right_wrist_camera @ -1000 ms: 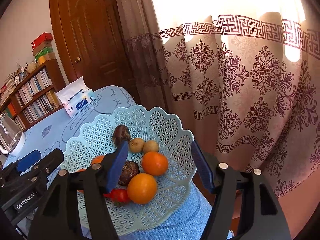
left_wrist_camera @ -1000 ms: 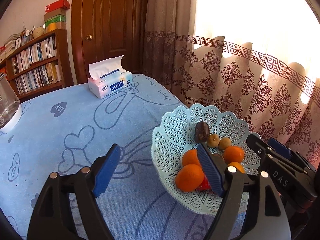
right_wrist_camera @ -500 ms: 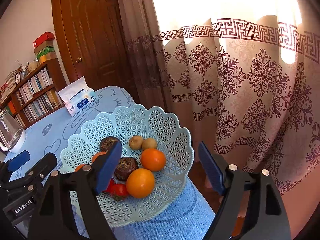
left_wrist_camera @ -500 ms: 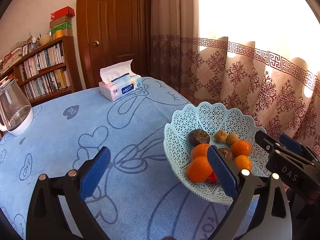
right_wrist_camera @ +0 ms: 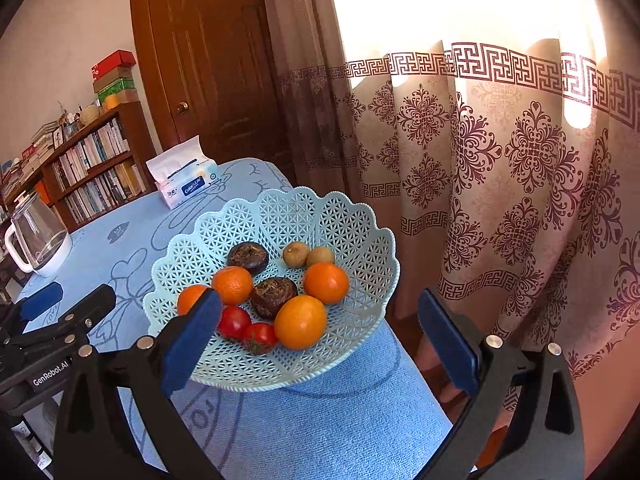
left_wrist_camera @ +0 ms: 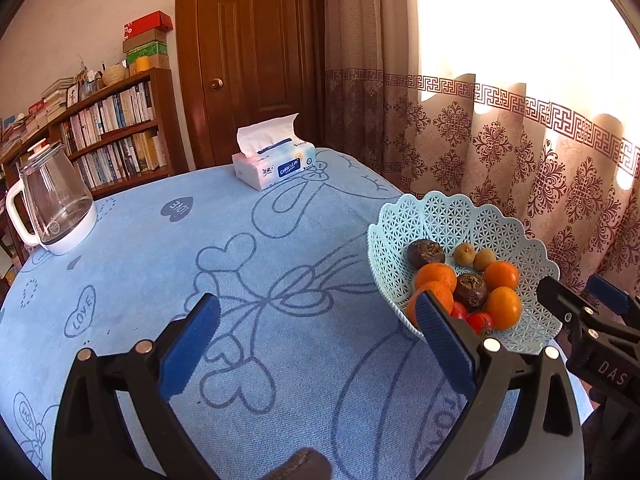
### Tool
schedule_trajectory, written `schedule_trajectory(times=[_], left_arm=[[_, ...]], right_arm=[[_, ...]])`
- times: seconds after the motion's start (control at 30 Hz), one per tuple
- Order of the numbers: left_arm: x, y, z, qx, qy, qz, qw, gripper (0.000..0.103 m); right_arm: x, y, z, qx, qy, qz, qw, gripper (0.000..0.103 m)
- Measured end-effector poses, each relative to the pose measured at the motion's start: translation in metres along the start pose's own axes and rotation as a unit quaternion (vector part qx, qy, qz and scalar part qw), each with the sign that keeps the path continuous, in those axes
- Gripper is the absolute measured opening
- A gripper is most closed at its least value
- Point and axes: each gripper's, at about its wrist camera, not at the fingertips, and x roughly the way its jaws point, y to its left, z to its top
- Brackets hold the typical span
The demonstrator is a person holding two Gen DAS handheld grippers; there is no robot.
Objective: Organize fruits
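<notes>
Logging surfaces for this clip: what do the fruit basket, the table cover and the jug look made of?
Basket: likely moulded plastic, pale blue, matte; open lattice, scalloped rim. Cover: fabric, seemingly terry-like; fuzzy nap, printed hearts. Jug: clear glass or plastic, can't tell which; white base and handle look plastic.

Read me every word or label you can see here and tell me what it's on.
"Color Life": tissue pack.
"LOVE": hearts on the tablecloth.
"DAS": right gripper.
"GenRobot.AI": left gripper.
Book spines on the bookshelf and the stacked boxes: too small to read.
</notes>
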Motion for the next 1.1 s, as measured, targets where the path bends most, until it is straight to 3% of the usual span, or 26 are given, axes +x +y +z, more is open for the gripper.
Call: schedule_trajectory(times=[0.47, 0.77, 1.1], left_arm=[[-0.022, 0.008, -0.011, -0.004, -0.023, 0.011, 0.9997, 0.098], [-0.024, 0.005, -0.016, 0.011, -0.03, 0.036, 0.9989, 0.098], [-0.021, 0.002, -0.019, 0.025, -0.03, 0.03, 0.9988, 0.098]], right_arm=[[-0.022, 0.027, -0.025, -0.064, -0.003, -0.009, 0.998, 0.099], [-0.02, 0.026, -0.027, -0.061, 0.002, -0.019, 0.998, 0.099], [-0.017, 0.027, -0.028, -0.063, 0.007, -0.021, 0.998, 0.099]])
